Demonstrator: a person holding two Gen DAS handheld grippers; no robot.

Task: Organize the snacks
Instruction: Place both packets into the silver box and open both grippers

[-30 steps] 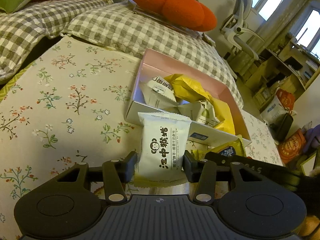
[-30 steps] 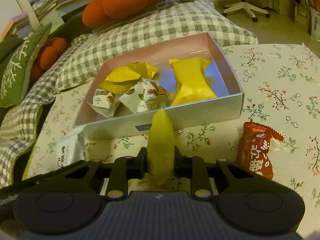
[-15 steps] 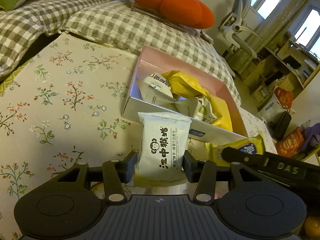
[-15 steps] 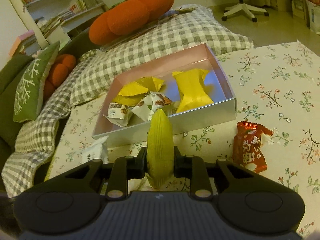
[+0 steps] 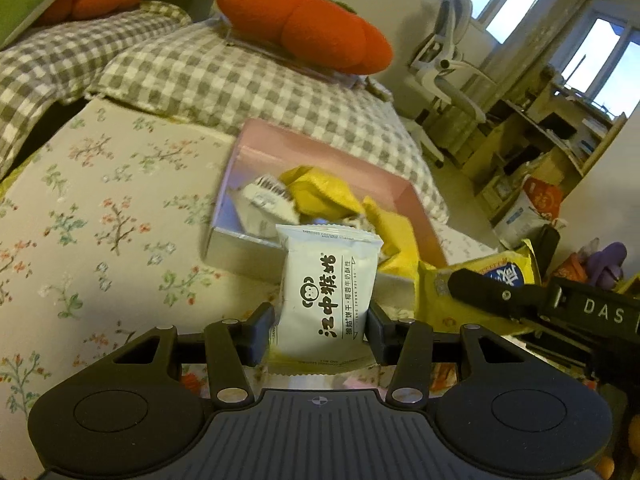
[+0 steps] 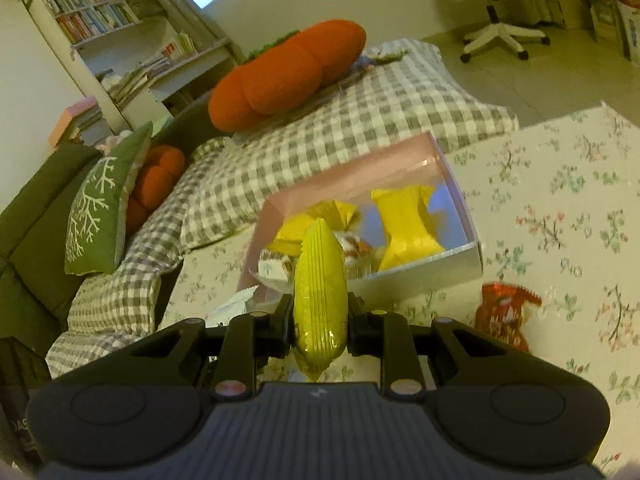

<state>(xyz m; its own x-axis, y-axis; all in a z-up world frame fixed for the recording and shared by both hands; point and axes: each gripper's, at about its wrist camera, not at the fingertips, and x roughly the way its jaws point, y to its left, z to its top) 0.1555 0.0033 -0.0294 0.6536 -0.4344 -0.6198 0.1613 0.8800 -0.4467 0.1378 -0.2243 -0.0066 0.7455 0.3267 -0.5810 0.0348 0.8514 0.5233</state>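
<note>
Item one: our left gripper point(image 5: 322, 330), jaws clamped on a white snack packet point(image 5: 327, 300) printed with black characters and a monkey-face mark, the packet standing upright between the pads above the floral cloth point(image 5: 100, 216). Item two: our right gripper point(image 6: 319, 326), jaws pressed together on a yellow snack packet point(image 6: 319, 292), held edge-on so its crimped seam faces the camera; from the left wrist view the same yellow packet point(image 5: 480, 280) shows flat, with a blue patch on its face, just to the right of the white one. Item three: a shallow open box point(image 6: 456, 258), pink inside with pale outer walls, resting on the floral cloth just beyond both held packets. In it we count several snacks already placed: a large yellow wrapper point(image 6: 406, 228) toward the right side, further yellow wrappers point(image 6: 320, 216) at the left, and small white packets point(image 6: 274, 268) near the front wall. Item four: one red snack packet point(image 6: 502, 314) lying loose on the cloth, outside the box and near its front right corner. Item five, surroundings: checked pillows point(image 5: 224, 80), an orange plush cushion point(image 5: 304, 28) on top of them, a green cushion point(image 6: 100, 204), a white office chair point(image 5: 444, 64).
</note>
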